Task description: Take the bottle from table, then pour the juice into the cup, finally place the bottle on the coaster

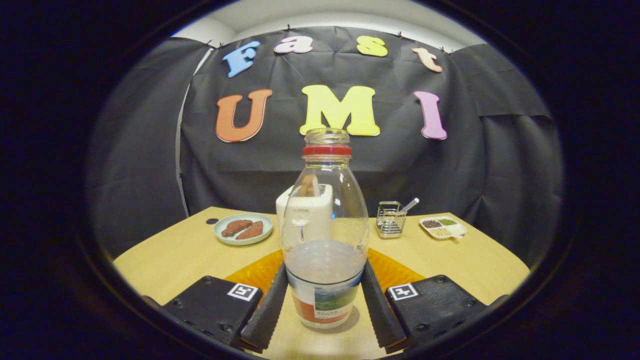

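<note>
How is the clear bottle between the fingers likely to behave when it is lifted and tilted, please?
The bottle has no cap, so tilting it early would probably spill. Liquid fills only its lower part, so it is likely light and bottom-heavy, though the liquid may slosh. Its smooth clear wall looks slippery, and the gripper has a finger along each side of the labelled base.

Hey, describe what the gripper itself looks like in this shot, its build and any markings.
The gripper has two long, narrow fingers with finely ribbed inner faces, each mounted on a black, blocky, matte carriage with small screws. Each carriage carries a square white tag printed with a black coded marker. No cables are visible.
</note>
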